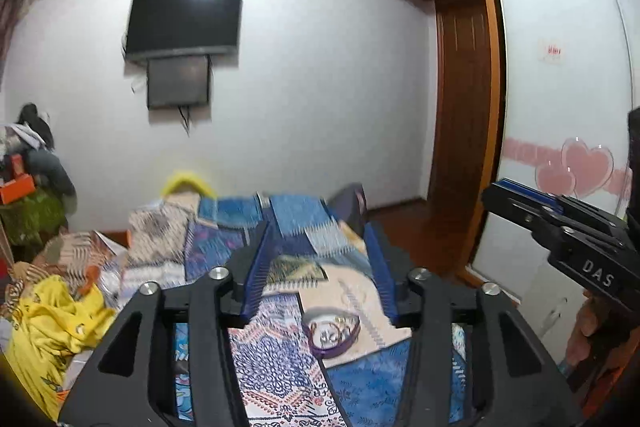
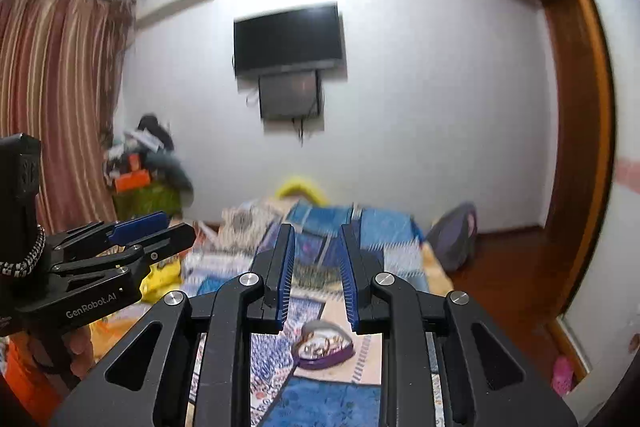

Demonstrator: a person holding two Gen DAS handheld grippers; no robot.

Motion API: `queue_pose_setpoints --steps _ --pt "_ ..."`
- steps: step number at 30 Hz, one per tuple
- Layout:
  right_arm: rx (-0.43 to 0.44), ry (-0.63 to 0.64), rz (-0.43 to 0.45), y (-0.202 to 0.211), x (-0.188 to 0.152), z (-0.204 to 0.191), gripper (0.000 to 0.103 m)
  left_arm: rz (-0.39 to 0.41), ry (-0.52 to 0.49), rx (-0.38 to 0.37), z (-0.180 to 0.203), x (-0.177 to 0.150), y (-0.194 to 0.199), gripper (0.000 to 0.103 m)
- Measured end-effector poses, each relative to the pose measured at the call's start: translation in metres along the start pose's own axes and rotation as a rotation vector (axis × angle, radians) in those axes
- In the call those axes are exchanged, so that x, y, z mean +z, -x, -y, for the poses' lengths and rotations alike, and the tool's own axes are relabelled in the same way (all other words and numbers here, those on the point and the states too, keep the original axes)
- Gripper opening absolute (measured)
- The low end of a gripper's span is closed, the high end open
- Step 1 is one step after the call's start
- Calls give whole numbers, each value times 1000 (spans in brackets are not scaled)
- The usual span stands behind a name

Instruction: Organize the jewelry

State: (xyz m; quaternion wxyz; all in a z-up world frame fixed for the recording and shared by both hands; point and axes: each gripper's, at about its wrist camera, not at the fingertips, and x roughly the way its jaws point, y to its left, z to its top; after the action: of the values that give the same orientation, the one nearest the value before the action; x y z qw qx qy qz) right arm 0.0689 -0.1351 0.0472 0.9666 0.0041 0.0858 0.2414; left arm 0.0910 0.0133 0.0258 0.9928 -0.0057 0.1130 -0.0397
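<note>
At nine o'clock in the left wrist view lie yellow clothes [image 1: 52, 323] heaped on the bed's edge; toward the centre the left gripper [image 1: 320, 251] stands with its jaws well apart and nothing between them. Just below it, at six o'clock, sits the purple heart-shaped jewelry box [image 1: 332, 337], lid off, with rings or bangles showing inside, resting on the patchwork quilt [image 1: 280, 375]. At three o'clock the right gripper [image 1: 528, 193] hangs level; its own camera shows its jaws only narrowly apart and empty, with the box at six o'clock below them. Both tools point across the room, well above the box. I judge the work on the box nearly done or paused; any further reach should tip the fingers downward first and approach slowly, since the quilt is soft and the box could slide or tilt.
</note>
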Motion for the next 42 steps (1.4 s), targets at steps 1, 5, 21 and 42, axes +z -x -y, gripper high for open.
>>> queue_pose_setpoints --steps 1,5,21,42 --pt "-7 7 21 7 1 -4 25 25 -2 13 1 2 9 52" --pt "-62 31 84 20 -1 -15 53 86 -18 54 6 2 34 73" --pt "-171 46 122 43 -17 -25 102 126 8 93 14 -12 59 102" --pt "-159 32 83 48 -23 -21 102 112 19 84 12 -15 57 102"
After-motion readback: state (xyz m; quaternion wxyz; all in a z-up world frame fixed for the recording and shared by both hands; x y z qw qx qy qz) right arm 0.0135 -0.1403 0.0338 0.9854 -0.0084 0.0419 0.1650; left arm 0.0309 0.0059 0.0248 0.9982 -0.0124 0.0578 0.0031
